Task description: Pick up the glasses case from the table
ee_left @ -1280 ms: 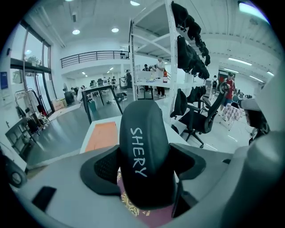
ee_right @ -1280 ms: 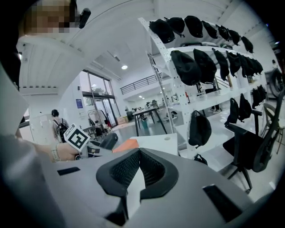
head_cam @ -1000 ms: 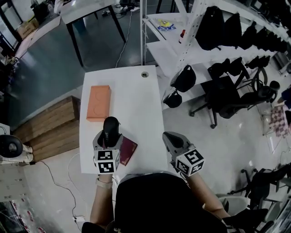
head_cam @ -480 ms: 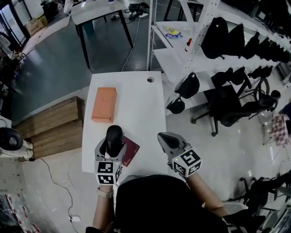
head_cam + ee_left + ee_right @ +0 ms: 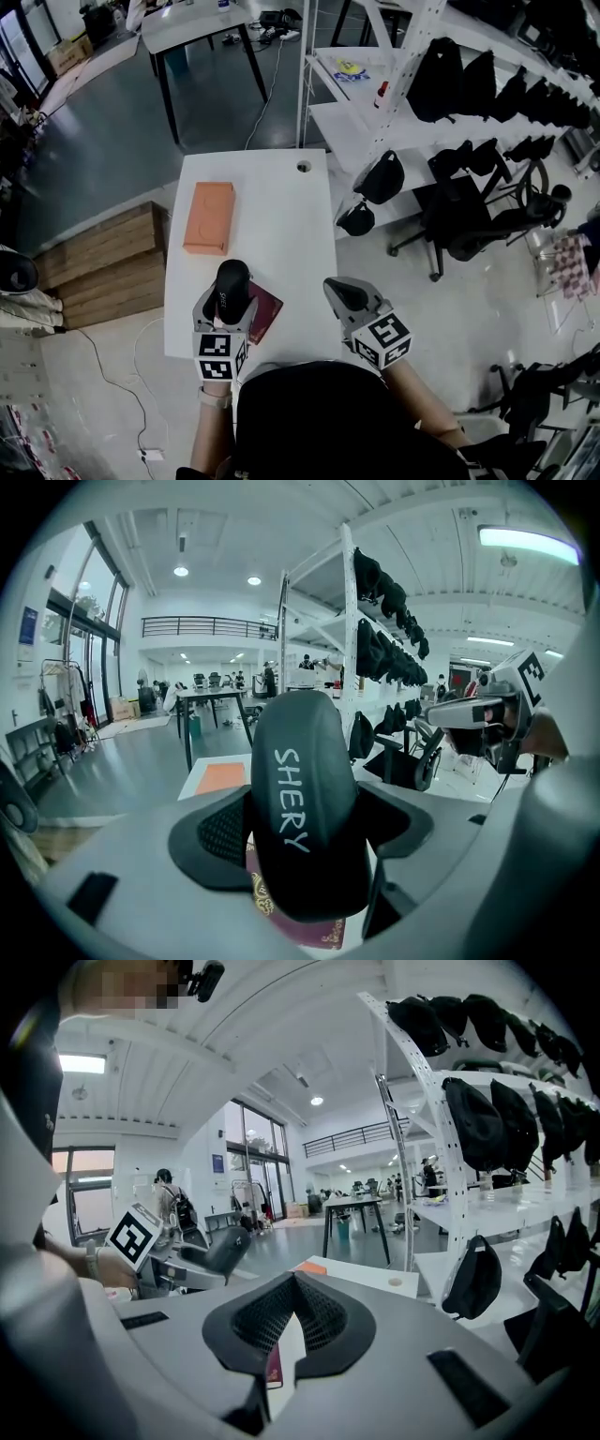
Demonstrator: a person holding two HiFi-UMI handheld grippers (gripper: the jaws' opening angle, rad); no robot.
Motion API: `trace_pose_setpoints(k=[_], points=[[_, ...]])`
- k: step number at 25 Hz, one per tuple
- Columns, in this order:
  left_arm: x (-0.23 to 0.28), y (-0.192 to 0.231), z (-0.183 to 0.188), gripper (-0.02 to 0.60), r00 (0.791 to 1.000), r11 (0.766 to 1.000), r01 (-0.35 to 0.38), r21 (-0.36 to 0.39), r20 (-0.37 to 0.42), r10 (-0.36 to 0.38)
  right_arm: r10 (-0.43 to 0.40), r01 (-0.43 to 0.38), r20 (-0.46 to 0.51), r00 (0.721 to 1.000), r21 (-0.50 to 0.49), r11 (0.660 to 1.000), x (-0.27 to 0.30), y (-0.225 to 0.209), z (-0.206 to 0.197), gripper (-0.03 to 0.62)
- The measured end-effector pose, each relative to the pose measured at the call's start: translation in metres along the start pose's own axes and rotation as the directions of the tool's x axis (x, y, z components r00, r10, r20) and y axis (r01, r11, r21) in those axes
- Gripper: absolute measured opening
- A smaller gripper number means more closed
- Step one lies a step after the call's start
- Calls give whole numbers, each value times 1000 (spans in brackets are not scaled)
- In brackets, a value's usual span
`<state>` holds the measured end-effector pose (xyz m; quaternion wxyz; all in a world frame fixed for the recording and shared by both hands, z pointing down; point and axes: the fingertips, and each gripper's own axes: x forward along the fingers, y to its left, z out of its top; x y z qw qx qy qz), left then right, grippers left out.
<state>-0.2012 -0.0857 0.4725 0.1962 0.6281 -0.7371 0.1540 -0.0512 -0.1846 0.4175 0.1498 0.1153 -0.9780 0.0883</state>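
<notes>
The glasses case (image 5: 231, 284) is black and rounded, with "SHERY" written on it in white. My left gripper (image 5: 230, 292) is shut on it, above the near end of the white table (image 5: 281, 216). In the left gripper view the case (image 5: 305, 808) fills the space between the jaws and stands up out of them. A maroon booklet (image 5: 265, 314) lies on the table just under and to the right of the case. My right gripper (image 5: 339, 292) hovers off the table's right edge, shut and holding nothing (image 5: 292, 1288).
An orange box (image 5: 208, 217) lies on the table's far left part. A cable hole (image 5: 303, 166) sits near the far edge. White shelving with black bags (image 5: 441, 84) and office chairs (image 5: 459, 202) stand to the right. A wooden platform (image 5: 103, 258) is on the left.
The left gripper stays shut on the case throughout. The head view has shifted a little, and the right gripper has drawn slightly closer to the table's right edge.
</notes>
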Motion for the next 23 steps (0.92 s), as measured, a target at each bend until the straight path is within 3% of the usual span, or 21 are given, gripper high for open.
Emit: trace_pose_setpoints(k=[23], points=[[6, 3, -15, 357, 999, 999, 36, 11, -37, -36, -59, 59, -13, 998, 66, 996, -3, -5, -12, 28]])
